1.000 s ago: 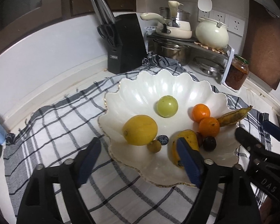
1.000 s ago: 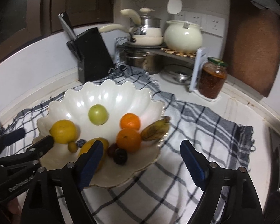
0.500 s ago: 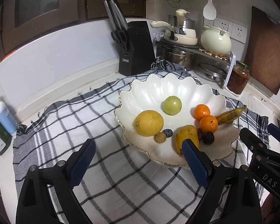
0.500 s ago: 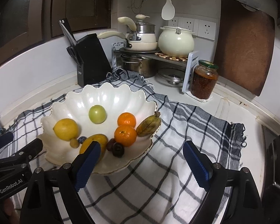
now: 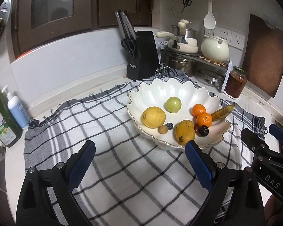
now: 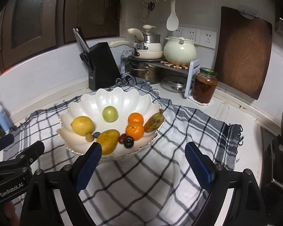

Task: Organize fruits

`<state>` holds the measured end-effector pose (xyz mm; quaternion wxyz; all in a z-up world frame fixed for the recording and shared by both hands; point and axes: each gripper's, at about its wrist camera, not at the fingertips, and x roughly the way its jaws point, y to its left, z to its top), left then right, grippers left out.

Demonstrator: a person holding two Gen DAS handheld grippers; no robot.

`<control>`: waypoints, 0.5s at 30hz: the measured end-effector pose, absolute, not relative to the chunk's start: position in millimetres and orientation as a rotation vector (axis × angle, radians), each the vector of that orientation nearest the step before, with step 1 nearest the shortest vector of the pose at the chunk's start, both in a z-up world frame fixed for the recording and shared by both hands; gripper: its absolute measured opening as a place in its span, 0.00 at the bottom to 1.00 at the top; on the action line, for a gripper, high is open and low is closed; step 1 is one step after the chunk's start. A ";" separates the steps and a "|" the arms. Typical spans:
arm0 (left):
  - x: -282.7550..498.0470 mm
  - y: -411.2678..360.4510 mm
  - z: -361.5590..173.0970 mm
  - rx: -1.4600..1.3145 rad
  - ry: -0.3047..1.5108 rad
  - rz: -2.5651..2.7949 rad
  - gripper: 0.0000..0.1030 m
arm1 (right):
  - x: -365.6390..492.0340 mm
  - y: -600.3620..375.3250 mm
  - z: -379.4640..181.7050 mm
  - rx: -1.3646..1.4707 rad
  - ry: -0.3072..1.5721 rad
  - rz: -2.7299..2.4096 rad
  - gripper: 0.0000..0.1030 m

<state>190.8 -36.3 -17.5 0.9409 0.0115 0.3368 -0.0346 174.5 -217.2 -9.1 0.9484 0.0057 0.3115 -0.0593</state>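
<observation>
White bowl (image 5: pixel 161 92) (yellow lemon (image 5: pixel 153 117) inside) on black-checked cloth (image 5: pixel 111 124).

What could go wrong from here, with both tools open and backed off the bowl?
1. The banana lies across the rim of the bowl, tip overhanging; a nudge could likely tip it onto the checked cloth.
2. The small fruits sit packed against the mango and orange; wide jaws may knock neighbours.
3. The bowl rests on loose cloth and might slide.

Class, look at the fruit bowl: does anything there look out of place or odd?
Yes: the banana lies on the bowl's right rim, stem poking over the edge, its skin heavily browned, unlike the other fruit inside.
</observation>
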 end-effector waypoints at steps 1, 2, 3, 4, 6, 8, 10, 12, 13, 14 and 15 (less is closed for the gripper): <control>186.9 -35.4 -16.6 0.023 0.684 -0.069 0.94 | 171.3 -215.7 -8.1 0.011 0.632 -0.116 0.88; 183.1 -34.3 -15.7 0.022 0.681 -0.067 0.94 | 169.0 -214.9 -7.7 0.010 0.630 -0.113 0.88; 178.5 -33.0 -14.8 0.020 0.678 -0.065 0.94 | 165.1 -213.7 -7.0 0.010 0.628 -0.109 0.88; 174.0 -31.8 -13.9 0.019 0.673 -0.063 0.94 | 160.8 -212.7 -6.4 0.009 0.624 -0.105 0.88; 164.2 -29.7 -11.8 0.018 0.664 -0.058 0.95 | 153.5 -211.1 -5.5 0.007 0.620 -0.102 0.88; 154.4 -27.6 -9.6 0.017 0.655 -0.054 0.95 | 146.2 -210.2 -4.4 0.005 0.615 -0.099 0.88; 143.7 -24.8 -6.7 0.016 0.644 -0.050 0.95 | 136.8 -209.2 -3.3 0.007 0.607 -0.098 0.88; 132.6 -22.2 -3.1 0.017 0.631 -0.049 0.95 | 129.9 -208.0 -2.5 0.009 0.604 -0.096 0.88; 126.8 -20.9 -1.4 0.018 0.626 -0.049 0.96 | 125.3 -207.5 -2.1 0.011 0.603 -0.094 0.88; 122.2 -20.1 0.0 0.020 0.623 -0.050 0.96 | 121.4 -207.2 -1.6 0.013 0.601 -0.092 0.88; 119.0 -19.9 1.5 0.020 0.619 -0.050 0.96 | 116.8 -206.3 -0.8 0.015 0.599 -0.092 0.88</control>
